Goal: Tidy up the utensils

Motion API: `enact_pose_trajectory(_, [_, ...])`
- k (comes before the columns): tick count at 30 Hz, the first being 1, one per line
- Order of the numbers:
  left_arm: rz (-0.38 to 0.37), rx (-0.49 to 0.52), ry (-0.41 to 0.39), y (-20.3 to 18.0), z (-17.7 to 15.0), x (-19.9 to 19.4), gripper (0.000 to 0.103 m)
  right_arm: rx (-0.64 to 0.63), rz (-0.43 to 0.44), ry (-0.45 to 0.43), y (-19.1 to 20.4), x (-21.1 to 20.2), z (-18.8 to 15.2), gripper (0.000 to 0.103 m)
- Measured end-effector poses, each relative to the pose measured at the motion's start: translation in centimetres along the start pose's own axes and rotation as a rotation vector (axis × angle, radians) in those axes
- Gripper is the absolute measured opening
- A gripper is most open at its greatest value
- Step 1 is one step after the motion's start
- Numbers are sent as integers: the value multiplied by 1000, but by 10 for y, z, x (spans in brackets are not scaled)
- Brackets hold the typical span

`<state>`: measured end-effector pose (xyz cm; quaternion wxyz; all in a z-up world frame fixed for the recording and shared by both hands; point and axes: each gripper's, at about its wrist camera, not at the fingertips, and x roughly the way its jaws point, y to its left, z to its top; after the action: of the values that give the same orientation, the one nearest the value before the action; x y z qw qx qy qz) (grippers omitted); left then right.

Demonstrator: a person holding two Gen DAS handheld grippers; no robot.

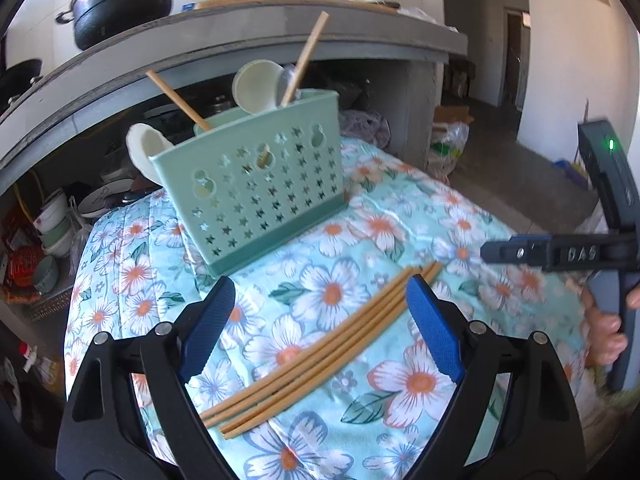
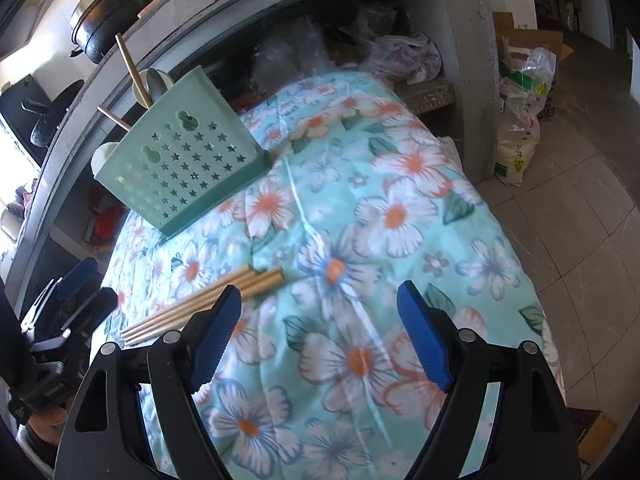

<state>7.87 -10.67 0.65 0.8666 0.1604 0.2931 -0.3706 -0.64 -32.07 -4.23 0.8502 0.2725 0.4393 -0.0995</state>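
Note:
A green perforated utensil holder [image 1: 256, 188] stands at the far side of the floral cloth [image 1: 360, 240], holding two wooden-handled utensils and pale ladles. Several wooden chopsticks [image 1: 320, 344] lie on the cloth in a bundle. My left gripper [image 1: 320, 312] is open, its blue fingers on either side of the chopsticks' far end, just above them. My right gripper [image 2: 320, 320] is open and empty above the cloth; the chopsticks [image 2: 208, 304] lie just left of its left finger, and the holder [image 2: 180, 164] is further back left. The right gripper also shows in the left view [image 1: 492, 251].
A grey counter [image 1: 240, 28] with a black pot [image 1: 120, 0] and bottles overhangs behind the holder. Bowls and dishes [image 1: 52, 220] sit under it at left. Plastic bags [image 2: 520, 120] stand on the tiled floor at right, past the cloth's edge.

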Motion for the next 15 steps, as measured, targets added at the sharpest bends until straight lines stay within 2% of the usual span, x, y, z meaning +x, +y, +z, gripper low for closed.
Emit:
enact_pose_trajectory(6, [-1, 181, 29, -34, -13, 8, 83, 43, 22, 0, -15, -3, 1, 78])
enact_pose_trajectory(9, [4, 286, 44, -53, -21, 14, 75, 58, 36, -2, -18, -4, 3, 78])
enact_pose_trajectory(12, [17, 391, 54, -70, -29, 21, 62, 64, 44, 0, -20, -3, 4, 78])
enact_pose_trajectory(14, [29, 469, 60, -81, -34, 27, 50, 72, 50, 8, -21, -1, 4, 78])
enact_pose_trajectory(15, [34, 500, 64, -84, -36, 29, 47, 74, 53, 12, -21, 0, 4, 78])
